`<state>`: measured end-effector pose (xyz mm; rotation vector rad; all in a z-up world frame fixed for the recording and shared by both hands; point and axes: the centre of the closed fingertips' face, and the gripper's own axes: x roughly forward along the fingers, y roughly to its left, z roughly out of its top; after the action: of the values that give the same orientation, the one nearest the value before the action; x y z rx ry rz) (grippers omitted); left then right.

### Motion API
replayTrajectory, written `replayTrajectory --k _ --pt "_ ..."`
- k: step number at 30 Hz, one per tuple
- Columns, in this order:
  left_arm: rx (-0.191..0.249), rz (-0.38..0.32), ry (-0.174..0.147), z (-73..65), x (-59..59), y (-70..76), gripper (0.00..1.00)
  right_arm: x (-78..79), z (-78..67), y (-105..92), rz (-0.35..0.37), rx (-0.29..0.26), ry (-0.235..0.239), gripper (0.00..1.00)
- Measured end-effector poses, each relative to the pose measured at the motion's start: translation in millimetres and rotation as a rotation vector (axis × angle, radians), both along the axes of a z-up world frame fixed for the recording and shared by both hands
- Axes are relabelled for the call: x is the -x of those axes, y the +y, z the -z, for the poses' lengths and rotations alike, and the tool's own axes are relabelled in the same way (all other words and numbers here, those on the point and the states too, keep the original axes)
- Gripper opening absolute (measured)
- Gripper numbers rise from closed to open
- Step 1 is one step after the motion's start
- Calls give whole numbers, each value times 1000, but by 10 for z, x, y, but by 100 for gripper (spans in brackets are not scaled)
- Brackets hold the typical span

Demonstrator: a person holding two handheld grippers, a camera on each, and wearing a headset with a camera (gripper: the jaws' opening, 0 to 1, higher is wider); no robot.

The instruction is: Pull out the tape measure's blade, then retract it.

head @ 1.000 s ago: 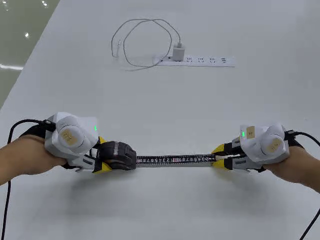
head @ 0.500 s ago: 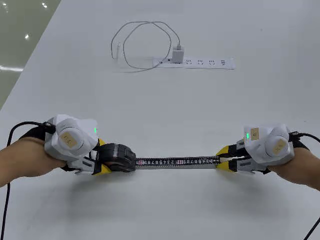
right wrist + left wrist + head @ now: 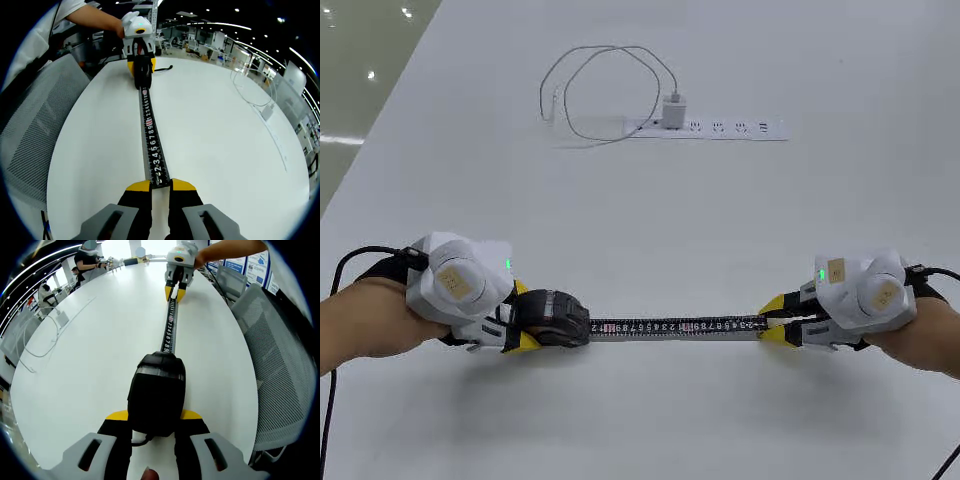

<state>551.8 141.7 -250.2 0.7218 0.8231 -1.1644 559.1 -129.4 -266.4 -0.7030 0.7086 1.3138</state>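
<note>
Table [image 3: 720, 230]: smooth, matt white. Case [image 3: 156, 390]: black plastic, matt, with a glossier band across its top. Blade [image 3: 151, 145]: dark, faint sheen. Left gripper [image 3: 524, 316], right gripper [image 3: 775, 319]: smooth white plastic shells. Floor [image 3: 360, 70], 10 o'clock: glossy. Chair [image 3: 280, 365]: mesh.

tape measure [image 3: 552, 318] rear: hidden between left gripper [image 3: 525, 316] jaws | blade [image 3: 675, 326] tip: hidden between right gripper [image 3: 770, 319] jaws | blade's small numerals: unreadable | black cable [image 3: 365, 250]: cut off at near left edge
</note>
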Motion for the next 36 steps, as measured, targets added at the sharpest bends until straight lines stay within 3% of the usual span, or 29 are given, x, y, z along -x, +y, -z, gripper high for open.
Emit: replayTrajectory --k 25,36 --pt "-2 0 -3 8 -1 -2 27 34 -13 -208 21 24 9 7" --pt "15 -24 -3 -11 -7 -23 28 25 1 -205 19 33 11 8"
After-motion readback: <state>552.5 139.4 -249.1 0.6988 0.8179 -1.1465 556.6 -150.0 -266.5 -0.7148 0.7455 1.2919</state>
